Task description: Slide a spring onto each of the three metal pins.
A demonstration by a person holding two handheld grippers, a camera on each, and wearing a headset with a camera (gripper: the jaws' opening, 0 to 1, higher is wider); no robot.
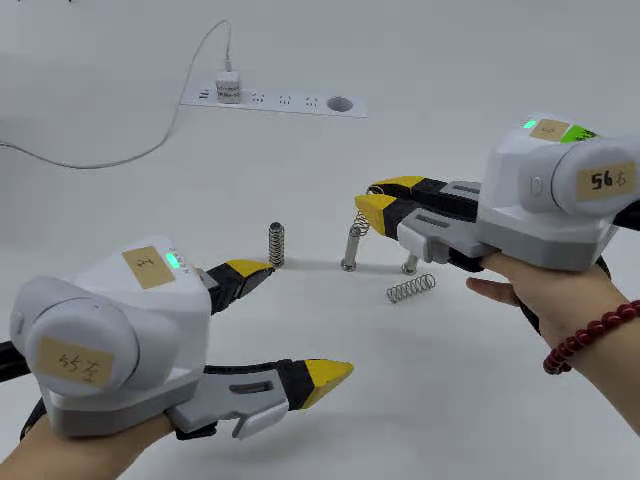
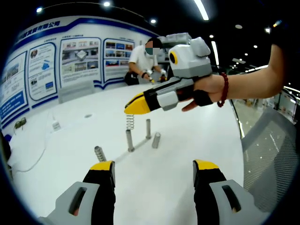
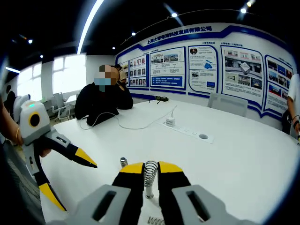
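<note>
Upright pins [image 1: 351, 246] — one sprung, spring [image 1: 411, 288] loose

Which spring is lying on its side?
The loose spring flat on the table; one other stands on a pin, another is held by the right gripper.

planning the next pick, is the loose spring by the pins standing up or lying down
Lying down: the loose spring rests on its side on the white table, its length flat along the surface.
</note>
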